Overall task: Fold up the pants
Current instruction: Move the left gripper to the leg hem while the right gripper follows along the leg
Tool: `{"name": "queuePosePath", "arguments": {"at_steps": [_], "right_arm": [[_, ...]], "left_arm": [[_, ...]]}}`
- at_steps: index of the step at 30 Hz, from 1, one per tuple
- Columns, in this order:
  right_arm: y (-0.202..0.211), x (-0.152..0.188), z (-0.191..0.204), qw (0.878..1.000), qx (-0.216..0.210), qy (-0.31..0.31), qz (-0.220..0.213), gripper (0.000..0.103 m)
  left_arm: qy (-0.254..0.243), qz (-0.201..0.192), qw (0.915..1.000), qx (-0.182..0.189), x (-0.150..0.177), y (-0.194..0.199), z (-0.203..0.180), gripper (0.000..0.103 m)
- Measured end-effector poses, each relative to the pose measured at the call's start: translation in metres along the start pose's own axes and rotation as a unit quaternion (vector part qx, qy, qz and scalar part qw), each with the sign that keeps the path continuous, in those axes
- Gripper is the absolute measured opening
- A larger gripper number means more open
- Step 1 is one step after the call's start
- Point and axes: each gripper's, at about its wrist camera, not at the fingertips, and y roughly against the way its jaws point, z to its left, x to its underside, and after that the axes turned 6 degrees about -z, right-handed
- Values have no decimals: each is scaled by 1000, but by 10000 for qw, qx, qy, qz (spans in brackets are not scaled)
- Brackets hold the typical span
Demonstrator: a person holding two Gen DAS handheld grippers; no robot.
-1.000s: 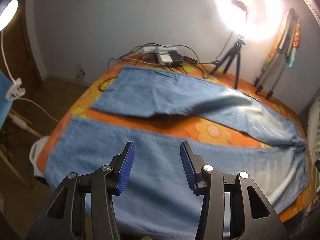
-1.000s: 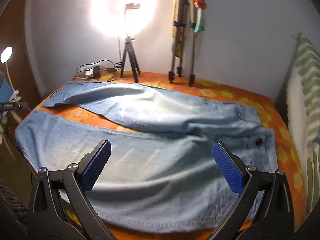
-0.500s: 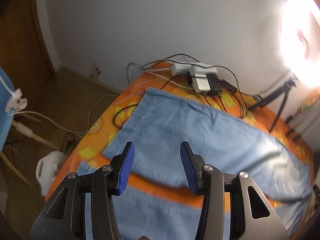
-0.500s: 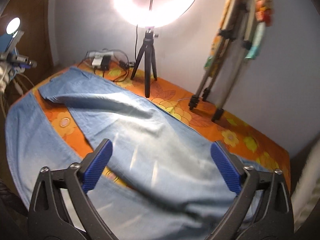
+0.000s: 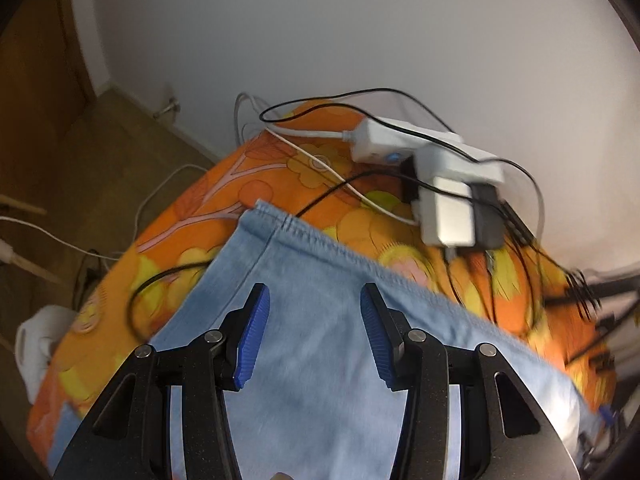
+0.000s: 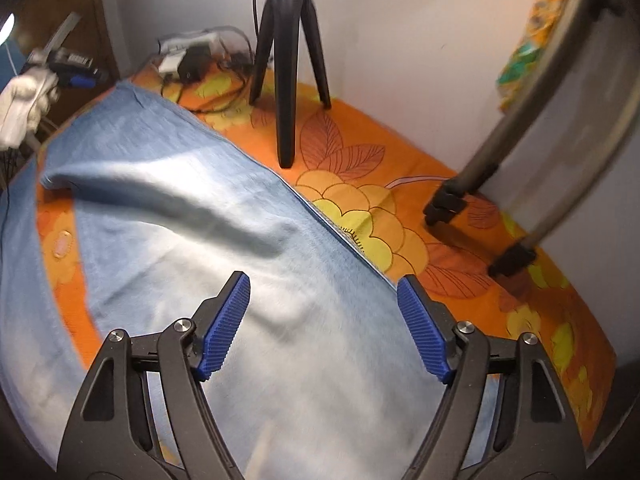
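Note:
Light blue denim pants (image 5: 320, 320) lie spread on an orange flowered cover (image 5: 224, 184). In the left wrist view the far leg's hem (image 5: 312, 236) crosses just beyond my left gripper (image 5: 314, 320), which hovers over the leg, open, with nothing between its blue pads. In the right wrist view the same leg (image 6: 240, 248) runs diagonally under my right gripper (image 6: 322, 300). Its jaws are closing, still wide apart, above the leg's far seam edge (image 6: 340, 236), with no cloth pinched. The other leg (image 6: 16, 264) shows at the left edge.
A white power strip with adapters and black cables (image 5: 440, 184) lies at the cover's far corner by the wall. A black tripod (image 6: 288, 60) and two larger stand legs (image 6: 472, 200) stand on the cover. A gloved hand with the other gripper (image 6: 36, 92) shows far left.
Both grippers have swept forward across the near leg to the far leg, close to the wall. The right jaws have narrowed. The left jaws keep the same gap.

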Motion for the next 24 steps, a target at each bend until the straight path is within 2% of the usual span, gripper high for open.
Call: {"name": "queuePosePath", "arguments": {"at_steps": [6, 8, 10, 12, 18, 20, 22, 24], "right_arm": [[-35, -3, -7, 9996, -226, 186, 64, 79], [-44, -5, -12, 9993, -307, 194, 66, 79], [-49, -8, -13, 9990, -397, 203, 49, 79], [-54, -12, -12, 9986, -475, 237, 22, 79], [-66, -19, -16, 9974, -672, 246, 87, 79], [-69, -20, -16, 9970, -719, 254, 115, 79], [-72, -20, -16, 9967, -758, 247, 145, 79], [-73, -20, -17, 9961, -848, 171, 155, 79]], "left_arm": [[591, 141, 9981, -24, -12, -39, 4, 46], [612, 83, 9980, -134, -15, -43, 0, 47], [663, 113, 9974, -249, -15, -51, -3, 53], [732, 174, 9966, -324, -14, -57, -5, 53], [317, -197, 9970, -679, -6, -59, -26, 53], [149, -367, 9958, -828, -2, -57, -33, 43], [115, -496, 9946, -904, 0, -56, -34, 25], [172, -557, 9944, -885, 1, -54, -30, 16]]}}
